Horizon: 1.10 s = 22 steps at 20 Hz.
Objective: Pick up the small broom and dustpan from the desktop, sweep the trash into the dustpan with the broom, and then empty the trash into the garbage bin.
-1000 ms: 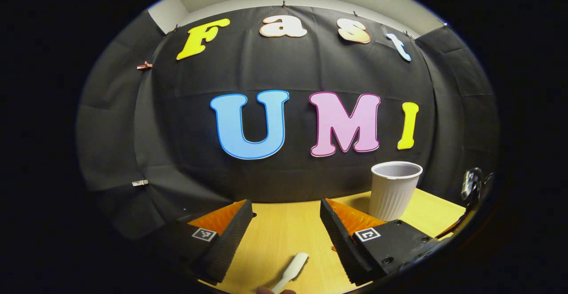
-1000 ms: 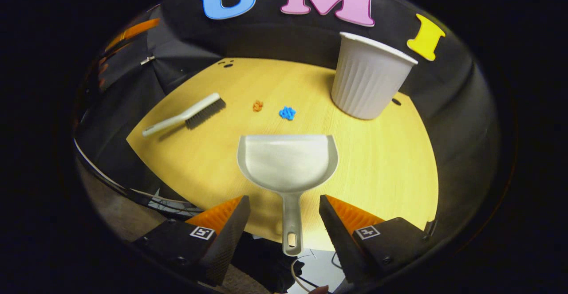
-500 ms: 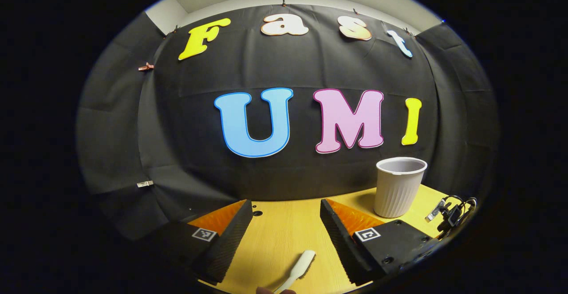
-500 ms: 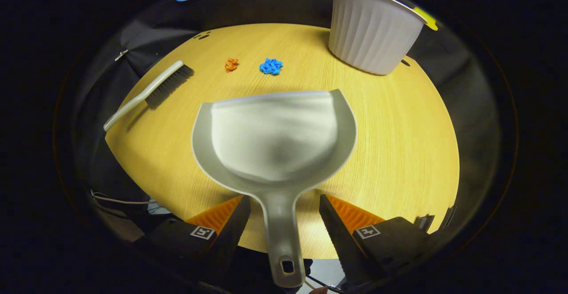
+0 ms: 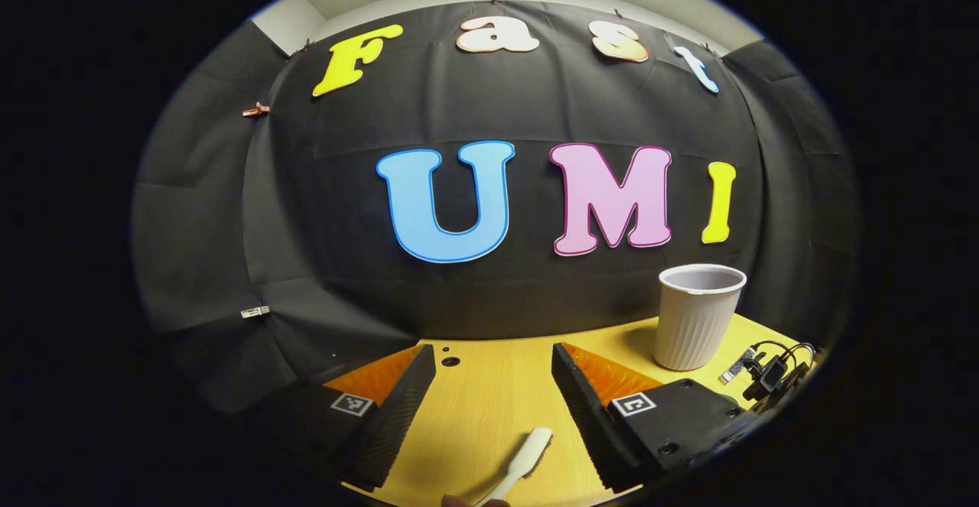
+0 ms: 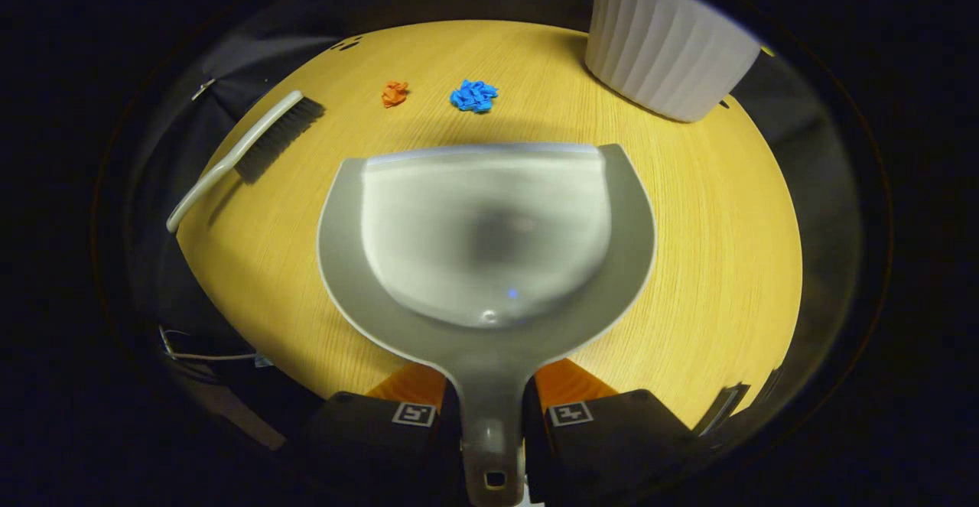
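The right tool (image 6: 489,415) is clamped on the dustpan (image 6: 489,239) handle, while the left tool (image 5: 489,407), fingers apart, hovers over the broom (image 5: 520,461) handle and must next close on it.

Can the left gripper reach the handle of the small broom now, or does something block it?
Probably yes. The left gripper is open, and the broom handle lies on bare desk just below the gap between its fingers. Nothing sits between them; it would only need to tilt down.

Wooden table (image 6: 711,262) with broom (image 6: 245,151), bin (image 6: 665,56)
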Each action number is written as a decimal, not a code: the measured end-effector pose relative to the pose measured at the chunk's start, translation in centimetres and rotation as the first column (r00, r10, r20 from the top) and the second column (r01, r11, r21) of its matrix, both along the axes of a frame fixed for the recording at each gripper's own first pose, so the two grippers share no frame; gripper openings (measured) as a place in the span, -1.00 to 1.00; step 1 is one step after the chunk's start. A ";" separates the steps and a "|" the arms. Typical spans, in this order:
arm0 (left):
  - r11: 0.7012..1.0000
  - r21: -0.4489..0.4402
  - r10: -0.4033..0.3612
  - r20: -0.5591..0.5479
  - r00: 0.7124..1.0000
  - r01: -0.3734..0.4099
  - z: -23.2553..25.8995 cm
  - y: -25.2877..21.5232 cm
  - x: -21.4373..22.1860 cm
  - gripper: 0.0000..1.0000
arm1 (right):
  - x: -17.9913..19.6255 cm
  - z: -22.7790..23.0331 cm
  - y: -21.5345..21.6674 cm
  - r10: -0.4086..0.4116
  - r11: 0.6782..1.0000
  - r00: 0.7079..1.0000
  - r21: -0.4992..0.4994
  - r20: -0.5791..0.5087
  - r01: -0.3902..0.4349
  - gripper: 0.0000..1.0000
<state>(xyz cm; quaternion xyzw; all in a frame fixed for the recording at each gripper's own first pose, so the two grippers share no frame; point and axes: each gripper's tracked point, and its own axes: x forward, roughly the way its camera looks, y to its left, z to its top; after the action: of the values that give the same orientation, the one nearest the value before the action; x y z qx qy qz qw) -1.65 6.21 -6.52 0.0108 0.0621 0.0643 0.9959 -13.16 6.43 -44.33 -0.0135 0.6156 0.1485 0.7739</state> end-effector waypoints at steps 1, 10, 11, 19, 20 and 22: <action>1.000 -0.001 0.000 -0.001 1.000 0.000 0.0 0.0 0.2 0.94 | 0.0 0.1 -0.1 0.007 1.000 1.000 -0.002 0.002 -0.007 -0.23; 0.998 -0.013 -0.062 -0.060 0.996 0.061 -2.9 -0.2 0.7 0.95 | 0.9 3.4 -0.9 0.041 0.999 0.995 -0.017 0.096 -0.039 -0.29; 0.997 -0.015 -0.077 -0.082 0.994 0.076 -3.4 -0.4 0.8 0.95 | 0.9 4.0 -0.8 0.062 0.998 0.993 -0.015 0.100 -0.061 -0.29; 0.961 0.026 -0.228 -0.490 0.841 0.276 -14.9 -2.6 -1.6 0.95 | -0.6 5.3 -1.5 0.167 0.986 0.981 -0.016 0.103 -0.166 -0.29; 0.957 0.020 -0.233 -0.540 0.809 0.289 -16.8 -2.6 -1.8 0.95 | -0.7 5.3 -1.6 0.173 0.985 0.979 -0.015 0.104 -0.173 -0.29; 0.951 -0.031 -0.262 -0.614 0.745 0.309 -19.5 -3.1 -2.2 0.95 | -0.9 5.2 -1.9 0.184 0.983 0.978 -0.016 0.102 -0.184 -0.29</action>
<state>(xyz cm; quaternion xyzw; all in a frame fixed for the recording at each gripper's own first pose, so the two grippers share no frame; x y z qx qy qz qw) -3.90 3.06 -25.97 0.0765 0.3757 -0.0933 0.9189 -14.01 4.54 -39.16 -0.0806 0.5712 0.2167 0.7876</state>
